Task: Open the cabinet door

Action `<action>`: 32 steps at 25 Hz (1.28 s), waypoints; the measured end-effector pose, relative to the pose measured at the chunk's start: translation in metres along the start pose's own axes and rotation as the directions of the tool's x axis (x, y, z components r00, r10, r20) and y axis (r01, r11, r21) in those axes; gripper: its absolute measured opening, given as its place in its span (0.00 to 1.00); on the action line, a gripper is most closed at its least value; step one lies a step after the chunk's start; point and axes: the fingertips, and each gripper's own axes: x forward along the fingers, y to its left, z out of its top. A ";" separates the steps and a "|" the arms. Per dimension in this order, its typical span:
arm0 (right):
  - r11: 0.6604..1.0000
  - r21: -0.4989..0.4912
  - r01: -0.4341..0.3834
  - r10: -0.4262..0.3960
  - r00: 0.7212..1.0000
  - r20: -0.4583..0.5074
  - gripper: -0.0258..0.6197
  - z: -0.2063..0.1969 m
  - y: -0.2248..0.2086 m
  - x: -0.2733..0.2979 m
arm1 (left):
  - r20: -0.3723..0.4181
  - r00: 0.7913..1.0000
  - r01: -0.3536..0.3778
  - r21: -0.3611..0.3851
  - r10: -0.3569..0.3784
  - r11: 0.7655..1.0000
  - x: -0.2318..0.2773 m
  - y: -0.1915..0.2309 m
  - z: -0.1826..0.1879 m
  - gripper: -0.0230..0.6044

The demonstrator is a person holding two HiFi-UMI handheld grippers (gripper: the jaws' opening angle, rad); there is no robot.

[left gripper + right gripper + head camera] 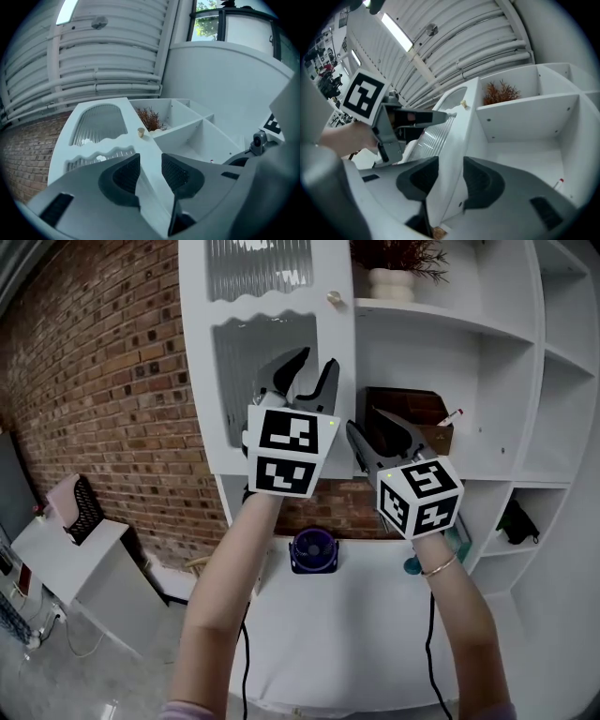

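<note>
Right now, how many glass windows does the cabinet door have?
2. The upper pane is at the top of the door. The lower pane is right under it, partly behind the left tool. Another could hide behind that tool.

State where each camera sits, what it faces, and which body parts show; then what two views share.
Head view: on the head, facing door, shelves, table; forearms, left gripper, right gripper show.
Left gripper view: on that gripper, looking up past its open fingers at door, knob, plant; right gripper at right.
Right gripper view: on that gripper, looking up along the door's edge; left gripper and hand at left.
Shared: both gripper views show knob and plant.
</note>
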 end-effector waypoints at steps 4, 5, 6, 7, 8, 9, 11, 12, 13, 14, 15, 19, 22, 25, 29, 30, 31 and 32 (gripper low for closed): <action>1.000 -0.011 -0.012 0.012 1.000 -0.001 0.28 0.004 -0.001 0.009 | 0.010 1.000 -0.025 0.046 0.024 0.999 0.025 0.011 0.021 0.25; 1.000 -0.010 -0.012 0.012 1.000 0.001 0.28 0.005 -0.001 0.011 | 0.008 1.000 -0.029 0.059 0.029 0.998 0.031 0.013 0.025 0.25; 1.000 -0.009 -0.014 0.014 1.000 0.002 0.28 0.005 -0.001 0.013 | 0.005 0.999 -0.034 0.072 0.034 0.997 0.036 0.015 0.028 0.25; 1.000 -0.007 -0.016 0.016 1.000 0.004 0.28 0.005 -0.002 0.014 | 0.001 0.999 -0.039 0.088 0.039 0.995 0.041 0.017 0.031 0.25; 1.000 -0.005 -0.019 0.019 1.000 0.004 0.28 0.005 -0.002 0.016 | -0.002 0.999 -0.045 0.106 0.045 0.993 0.046 0.019 0.034 0.26; 1.000 -0.002 -0.021 0.021 1.000 0.005 0.28 0.005 -0.002 0.017 | -0.005 0.999 -0.050 0.121 0.051 0.991 0.051 0.020 0.037 0.26; 1.000 0.004 -0.023 0.023 1.000 0.004 0.28 0.004 -0.004 0.017 | -0.012 0.998 -0.056 0.143 0.059 0.988 0.060 0.021 0.042 0.26; 1.000 0.006 -0.023 0.023 1.000 0.005 0.28 0.004 -0.005 0.017 | -0.017 0.998 -0.057 0.149 0.060 0.987 0.065 0.022 0.045 0.26; 1.000 0.008 -0.023 0.023 1.000 0.006 0.28 0.004 -0.005 0.017 | -0.023 0.998 -0.056 0.155 0.060 0.986 0.068 0.023 0.046 0.26; 1.000 0.009 -0.023 0.023 1.000 0.007 0.28 0.004 -0.005 0.018 | -0.030 0.998 -0.055 0.161 0.060 0.985 0.072 0.023 0.047 0.26; 1.000 0.009 -0.023 0.023 1.000 0.009 0.28 0.005 -0.005 0.018 | -0.037 0.997 -0.054 0.167 0.062 0.984 0.075 0.024 0.048 0.26; 1.000 0.009 -0.025 0.025 1.000 0.017 0.28 0.008 -0.004 0.019 | -0.061 0.996 -0.057 0.203 0.071 0.978 0.083 0.025 0.047 0.26; 1.000 0.013 -0.024 0.024 1.000 0.018 0.29 0.009 -0.003 0.018 | -0.067 0.995 -0.056 0.219 0.073 0.974 0.087 0.022 0.047 0.23; 0.999 0.019 -0.028 0.028 1.000 0.010 0.29 0.007 -0.002 0.017 | -0.062 0.995 -0.063 0.204 0.077 0.977 0.088 0.022 0.047 0.19; 1.000 0.021 -0.023 0.023 1.000 -0.005 0.29 0.004 -0.003 0.015 | -0.056 0.996 -0.063 0.170 0.073 0.983 0.087 0.024 0.049 0.16; 1.000 0.024 -0.020 0.021 1.000 -0.010 0.29 0.003 -0.004 0.015 | -0.057 0.996 -0.059 0.169 0.070 0.984 0.086 0.024 0.049 0.16; 0.999 0.029 -0.019 0.019 1.000 -0.015 0.29 0.002 -0.004 0.014 | -0.058 0.996 -0.057 0.171 0.067 0.984 0.085 0.025 0.049 0.16; 0.999 0.036 -0.018 0.019 1.000 -0.020 0.29 0.000 -0.004 0.014 | -0.059 0.996 -0.055 0.171 0.066 0.984 0.084 0.025 0.050 0.15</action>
